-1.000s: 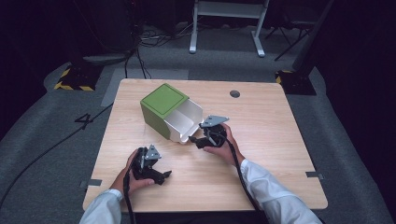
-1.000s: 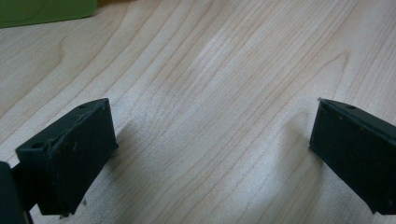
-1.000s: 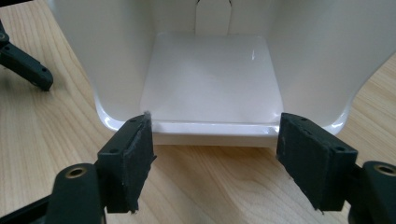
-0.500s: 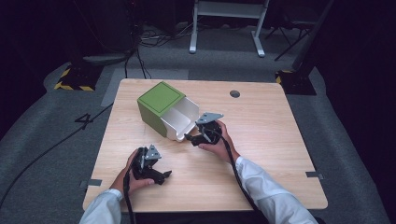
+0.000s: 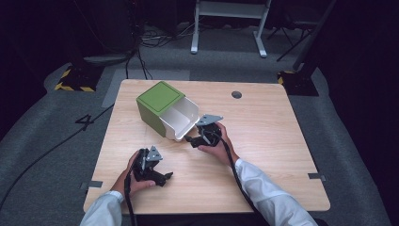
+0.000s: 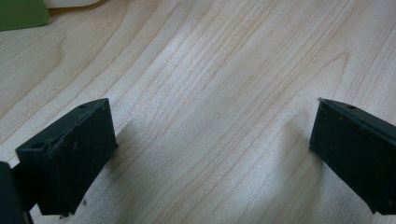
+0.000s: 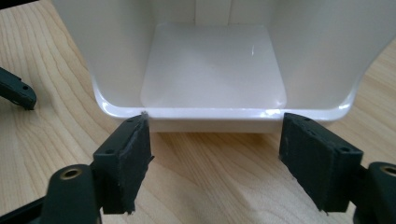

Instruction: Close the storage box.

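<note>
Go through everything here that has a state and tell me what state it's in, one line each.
Green box: lying on the table, its drawer pulled part way out.
White drawer: open, empty inside.
Left tongs: open, nothing between the jaws, low over bare wood.
Right tongs: open, jaw tips at the drawer's front rim, not closed on it.

My fingers (image 7: 322, 158) are matte black blocks with small screw holes; black cables (image 5: 235, 169) trail from grey-plated grippers, and my sleeves (image 5: 273, 197) are white.
</note>
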Motion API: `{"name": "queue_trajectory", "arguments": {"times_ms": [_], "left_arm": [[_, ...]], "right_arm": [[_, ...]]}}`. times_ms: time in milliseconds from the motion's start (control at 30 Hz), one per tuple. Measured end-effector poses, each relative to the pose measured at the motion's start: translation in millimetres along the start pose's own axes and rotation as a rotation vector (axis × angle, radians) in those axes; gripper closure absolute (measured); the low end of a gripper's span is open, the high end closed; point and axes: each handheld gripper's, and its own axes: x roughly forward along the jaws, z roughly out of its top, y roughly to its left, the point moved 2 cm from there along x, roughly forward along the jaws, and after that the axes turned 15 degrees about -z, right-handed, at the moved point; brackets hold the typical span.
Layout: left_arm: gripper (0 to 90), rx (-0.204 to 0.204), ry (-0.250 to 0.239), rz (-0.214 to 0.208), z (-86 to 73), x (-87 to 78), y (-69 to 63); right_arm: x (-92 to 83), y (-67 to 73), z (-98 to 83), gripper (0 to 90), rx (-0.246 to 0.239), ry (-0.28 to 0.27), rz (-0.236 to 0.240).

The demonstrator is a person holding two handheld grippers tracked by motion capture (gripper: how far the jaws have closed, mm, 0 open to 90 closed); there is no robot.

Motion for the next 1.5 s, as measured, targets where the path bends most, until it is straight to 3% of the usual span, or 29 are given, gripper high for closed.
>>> {"name": "queue_trajectory", "arguments": {"times_ms": [67,100,167,267,500,633,733,1067,1200,1400,1500], "left_arm": [[0.4,0.0,0.0,0.0,0.0,0.1,0.0],[0.5,0.001,0.001,0.0,0.0,0.0,0.0],[0.5,0.0,0.0,0.0,0.0,0.0,0.0],[0.5,0.0,0.0,0.001,0.0,0.0,0.0],[0.5,0.0,0.0,0.001,0.0,0.1,-0.1],[0.5,0.0,0.0,0.001,0.0,0.0,-0.1],[0.4,0.0,0.0,0.001,0.0,0.0,-0.1],[0.5,0.001,0.0,0.0,0.1,0.1,0.0],[0.5,0.0,0.0,0.0,0.1,0.1,0.0],[0.5,0.0,0.0,0.0,0.1,0.1,0.0],[0.5,0.0,0.0,0.0,0.1,0.1,-0.1]], "right_arm": [[0.4,-1.3,-0.7,29.1,0.002,0.006,0.006],[1.4,-2.0,-2.0,38.0,-0.005,0.02,0.033],[3.6,-1.4,-4.1,38.8,-0.002,0.031,0.036],[8.0,3.6,-3.6,37.3,-0.01,0.041,0.025],[10.2,7.6,7.5,37.7,0.005,0.003,0.037],[17.5,11.0,11.3,37.1,-0.008,0.015,0.034],[23.0,14.0,14.2,36.1,0.015,0.019,0.055],[35.2,19.9,22.1,34.5,-0.007,0.03,0.057],[29.2,20.6,20.9,33.7,-0.04,0.042,0.055],[11.2,10.0,19.8,29.3,-0.059,0.056,0.069],[-0.4,6.1,16.1,27.0,-0.107,0.059,0.074]]}}
